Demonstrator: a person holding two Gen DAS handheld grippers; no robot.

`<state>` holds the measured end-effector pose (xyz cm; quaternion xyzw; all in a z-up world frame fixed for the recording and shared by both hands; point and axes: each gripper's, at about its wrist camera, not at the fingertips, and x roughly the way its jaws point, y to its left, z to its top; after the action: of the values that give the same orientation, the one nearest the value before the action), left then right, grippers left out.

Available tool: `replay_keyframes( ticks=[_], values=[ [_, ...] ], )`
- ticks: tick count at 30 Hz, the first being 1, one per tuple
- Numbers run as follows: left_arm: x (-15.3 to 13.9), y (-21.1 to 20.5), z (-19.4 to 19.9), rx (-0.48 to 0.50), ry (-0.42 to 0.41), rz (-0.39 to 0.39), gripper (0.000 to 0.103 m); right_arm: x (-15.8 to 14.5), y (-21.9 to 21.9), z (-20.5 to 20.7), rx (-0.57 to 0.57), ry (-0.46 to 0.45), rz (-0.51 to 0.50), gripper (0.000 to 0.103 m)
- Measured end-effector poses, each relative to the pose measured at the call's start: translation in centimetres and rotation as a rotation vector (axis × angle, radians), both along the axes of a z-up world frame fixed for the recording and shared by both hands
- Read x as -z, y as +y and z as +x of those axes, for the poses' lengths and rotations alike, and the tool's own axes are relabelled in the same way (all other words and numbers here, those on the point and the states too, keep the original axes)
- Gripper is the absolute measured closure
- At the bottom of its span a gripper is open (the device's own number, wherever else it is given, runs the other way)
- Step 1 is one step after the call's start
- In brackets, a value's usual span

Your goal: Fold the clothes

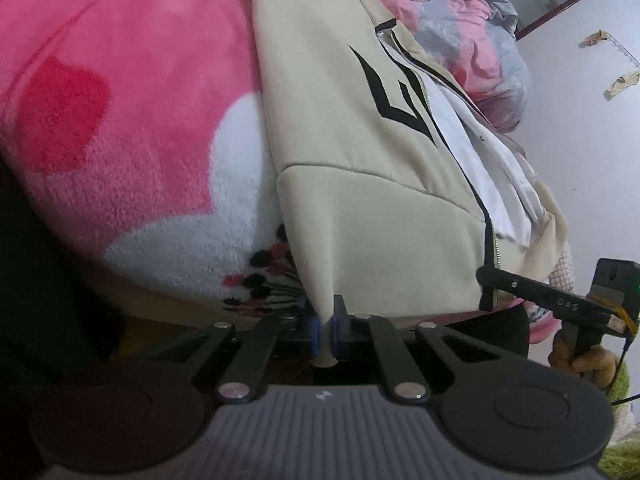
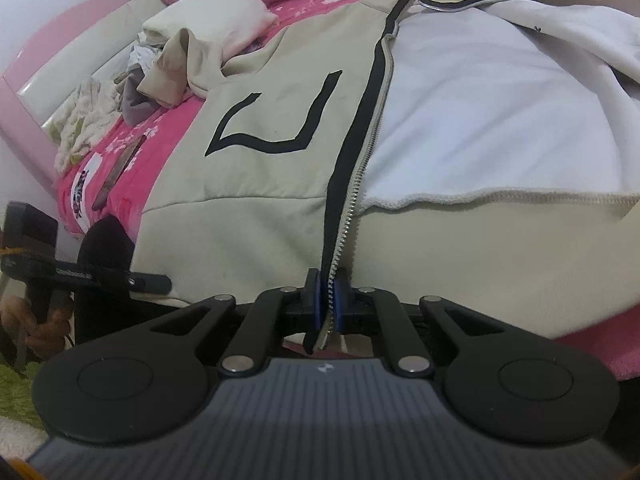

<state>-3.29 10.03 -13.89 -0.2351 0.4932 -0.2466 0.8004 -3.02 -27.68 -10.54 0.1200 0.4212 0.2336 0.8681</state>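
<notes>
- a pink fleece blanket (image 1: 132, 128) with white and red patches covers the bed, and a pale wall rises behind it; a heap of pink and grey bedding (image 1: 484, 52) sits at the far end.
- the beige zip hoodie (image 1: 360, 168) lies spread on that blanket, unzipped, its white lining (image 2: 480, 120) showing, with a black angular mark on the chest.
- your left gripper (image 1: 327, 330) has its blue pads pressed together on the hoodie's bottom hem, pinching a ridge of beige cloth.
- your right gripper (image 2: 329, 306) is clamped on the lower end of the zipper (image 2: 360, 168), the metal teeth and black edging running up between the pads.
- from the right wrist view, a folded cream garment (image 2: 216, 16) and a small pile of crumpled clothes (image 2: 104, 108) lie near the pink bed frame (image 2: 16, 100), well apart from the hoodie's hem.
- each wrist view shows the other gripper near the hem, a hand on its handle.
</notes>
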Motion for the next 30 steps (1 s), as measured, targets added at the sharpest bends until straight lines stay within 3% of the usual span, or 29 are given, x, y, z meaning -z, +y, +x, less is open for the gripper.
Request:
replay_keyframes(
  ticks=[3,6,8,12,15,18,20,24,30],
  values=[
    [-0.1,-0.1,0.0,0.009,0.000,0.009,0.097,-0.6,-0.5,-0.1,0.008,0.012,0.002,0.091],
    [0.0,0.0,-0.1,0.008,0.002,-0.002,0.097,-2.8,-0.8,-0.4,0.041,-0.044,-0.085,0.080],
    [0.1,0.1,-0.1,0.006,0.001,-0.011,0.097,-4.4,-1.0,-0.3,0.065,-0.098,-0.123,0.079],
    [0.2,0.3,-0.3,0.002,-0.003,-0.019,0.096,-6.6,0.9,1.1,0.047,-0.224,-0.106,0.079],
    [-0.4,0.5,-0.2,-0.011,-0.022,-0.015,0.093,-5.6,3.9,2.7,-0.020,-0.263,-0.149,0.079],
    [-2.0,1.2,0.3,-0.035,-0.067,-0.011,0.082,-1.5,5.4,4.6,-0.065,-0.164,-0.206,0.079],
    [-3.0,1.6,0.6,-0.050,-0.097,-0.008,0.070,-1.1,4.6,4.5,-0.060,-0.188,-0.162,0.079],
    [-5.2,2.5,1.3,-0.082,-0.158,-0.002,0.068,-1.0,3.8,4.5,-0.066,-0.187,-0.124,0.079],
    [-8.3,3.8,2.2,-0.129,-0.248,0.007,0.057,-1.3,4.3,4.7,-0.080,-0.178,-0.148,0.079]
  ],
)
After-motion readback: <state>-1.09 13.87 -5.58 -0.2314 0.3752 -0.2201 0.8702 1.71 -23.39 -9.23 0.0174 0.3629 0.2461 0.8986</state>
